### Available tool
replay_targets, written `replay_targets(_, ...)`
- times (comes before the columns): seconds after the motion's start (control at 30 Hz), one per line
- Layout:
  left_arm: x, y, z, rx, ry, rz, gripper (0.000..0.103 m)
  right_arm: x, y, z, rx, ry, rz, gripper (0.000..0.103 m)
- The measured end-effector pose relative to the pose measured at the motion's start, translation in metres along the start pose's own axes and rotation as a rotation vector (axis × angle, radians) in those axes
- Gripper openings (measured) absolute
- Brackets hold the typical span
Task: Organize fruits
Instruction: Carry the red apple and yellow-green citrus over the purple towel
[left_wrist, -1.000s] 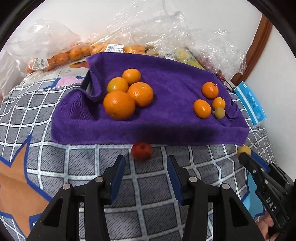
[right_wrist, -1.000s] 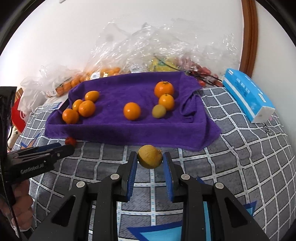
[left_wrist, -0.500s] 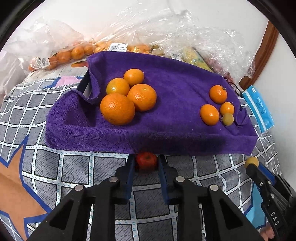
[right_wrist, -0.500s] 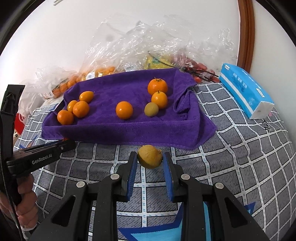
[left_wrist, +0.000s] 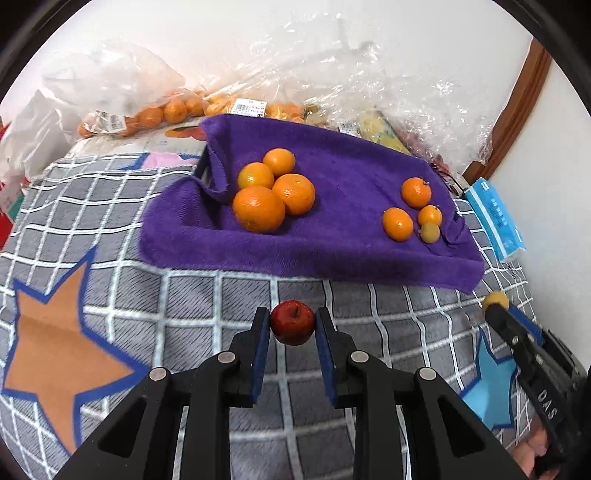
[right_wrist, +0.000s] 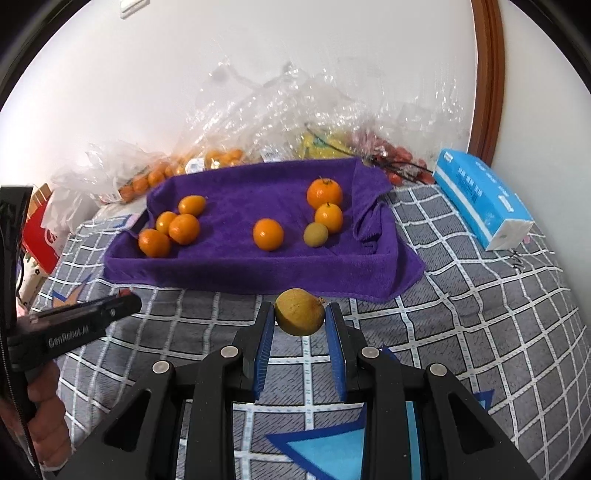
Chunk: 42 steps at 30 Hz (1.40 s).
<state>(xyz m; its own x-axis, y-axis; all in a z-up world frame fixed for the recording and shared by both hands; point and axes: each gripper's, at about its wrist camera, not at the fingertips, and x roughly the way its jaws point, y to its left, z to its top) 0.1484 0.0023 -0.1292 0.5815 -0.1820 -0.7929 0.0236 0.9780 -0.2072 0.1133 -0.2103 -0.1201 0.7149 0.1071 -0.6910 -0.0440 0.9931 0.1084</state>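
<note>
A: Covering the whole lower half of both views, a grey checked blanket (left_wrist: 192, 295) with white grid lines and orange and blue stars is seen; whether a bed or a tabletop lies under it cannot be told.

B: A white wall (right_wrist: 184, 74) is shown behind, with a brown wooden frame (right_wrist: 487, 74) at the upper right.

A: A purple towel (left_wrist: 332, 251) is spread at mid-frame, draped over something raised. Four oranges (left_wrist: 258, 208) are clustered on its left part, smaller citrus (left_wrist: 397, 223) on its right.

B: Crumpled clear plastic bags (right_wrist: 295, 122) of fruit are piled along the wall, and a blue tissue pack (right_wrist: 480, 199) is lying at the right edge.

A: The left claw (left_wrist: 292, 325) is clamped on a small red apple (left_wrist: 292, 322), below the towel's front edge.

B: The right claw (right_wrist: 300, 321) is closed around a yellow-green citrus (right_wrist: 300, 316), likewise below the towel.
</note>
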Motion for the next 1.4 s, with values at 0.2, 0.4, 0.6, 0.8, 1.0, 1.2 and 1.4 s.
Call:
replay_targets(0.2,-0.034,0.006,-0.009,-0.014,-0.040,-0.011,0.024,-0.029,0.016,0.004,-0.027,-0.040,-0.002,0.028)
replay_targets(0.4,-0.065,0.005,-0.011,-0.015,-0.078,-0.020,0.024,-0.058,0.029,0.009,-0.038,-0.076,-0.006,0.028)
replay_targets(0.6,-0.087,0.002,-0.009,-0.013,-0.107,-0.037,0.024,-0.077,0.036,0.018,-0.042,-0.101,-0.013,0.028)
replay_targets(0.8,-0.103,0.001,-0.003,-0.013,-0.125,-0.056,0.024,-0.089,0.040,0.026,-0.037,-0.117,-0.018,0.028)
replay_targets(1.0,-0.115,-0.002,0.007,0.005,-0.143,-0.054,0.024,-0.098,0.042,0.039,-0.035,-0.139,-0.022,0.028)
replay_targets(1.2,-0.121,-0.004,0.019,0.014,-0.154,-0.053,0.024,-0.103,0.046,0.054,-0.040,-0.155,-0.022,0.028)
replay_targets(1.4,-0.128,-0.002,0.037,0.007,-0.179,-0.054,0.024,-0.105,0.049,0.070,-0.042,-0.173,-0.019,0.028)
